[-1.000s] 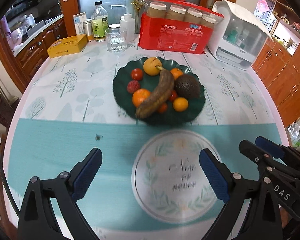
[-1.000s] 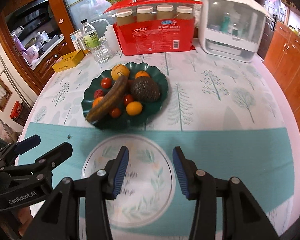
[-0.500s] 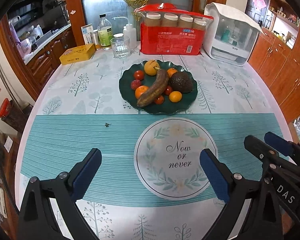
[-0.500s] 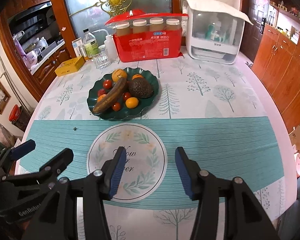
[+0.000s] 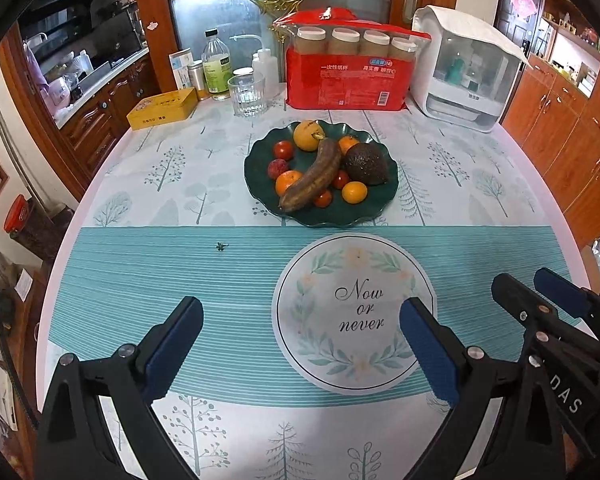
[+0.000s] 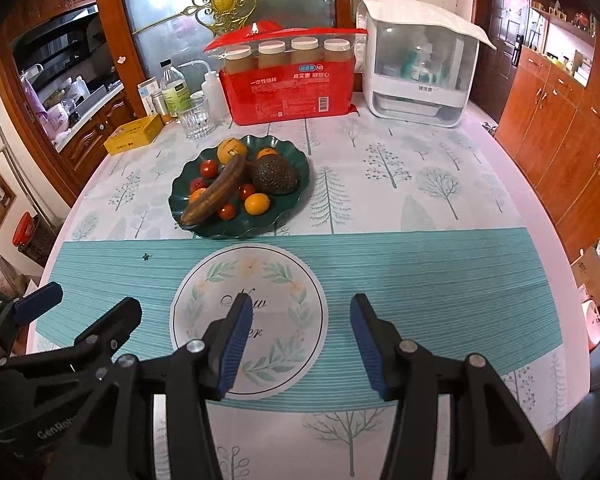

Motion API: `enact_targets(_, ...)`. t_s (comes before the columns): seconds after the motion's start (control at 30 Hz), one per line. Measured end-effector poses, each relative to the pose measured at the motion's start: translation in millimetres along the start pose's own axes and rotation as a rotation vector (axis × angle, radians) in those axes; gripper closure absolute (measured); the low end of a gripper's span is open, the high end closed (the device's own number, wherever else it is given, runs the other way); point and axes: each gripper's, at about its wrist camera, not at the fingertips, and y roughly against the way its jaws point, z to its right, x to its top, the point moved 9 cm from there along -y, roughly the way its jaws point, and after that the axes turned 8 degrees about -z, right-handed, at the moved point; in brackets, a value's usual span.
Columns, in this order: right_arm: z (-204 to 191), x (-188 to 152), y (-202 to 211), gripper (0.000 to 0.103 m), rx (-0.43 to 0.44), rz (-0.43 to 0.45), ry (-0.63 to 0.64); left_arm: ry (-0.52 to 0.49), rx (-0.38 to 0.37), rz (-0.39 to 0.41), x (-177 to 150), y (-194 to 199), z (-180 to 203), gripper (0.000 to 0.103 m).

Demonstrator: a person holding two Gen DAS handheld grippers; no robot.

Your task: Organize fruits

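Observation:
A dark green scalloped plate sits mid-table. It holds a brown banana, a dark avocado, oranges, small red tomatoes and a yellow fruit. My left gripper is open and empty, low over the teal runner, well short of the plate. My right gripper is open and empty over the round "Now or never" print. Each gripper shows at the edge of the other's view.
At the table's back stand a red pack of paper cups, a white lidded box, a glass, bottles and a yellow tin. Wooden cabinets flank the round table. A small dark speck lies on the runner.
Both grippers have drawn back and up from the plate, so more of the table shows. Both stayed open and empty. The fruit has not moved.

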Motion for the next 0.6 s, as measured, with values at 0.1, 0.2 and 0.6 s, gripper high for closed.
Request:
enact_targets(0.1, 0.3, -0.4, 1.4, 0.052, -0.008, 0.003, 0.002, -0.002, 0.006, 0.003, 0.4, 1.5, -0.5, 0.005)
enact_targets(0.2, 1.5, -0.8, 2.0, 0.052, -0.008, 0.003, -0.001, -0.003, 0.010, 0.006, 0.2, 2.6, -0.2, 0.005)
enact_targets(0.6, 4.2, -2.9, 3.9, 0.052, -0.017, 0.004, -0.003, -0.003, 0.010, 0.005, 0.1, 2.2, 0.5, 0.005)
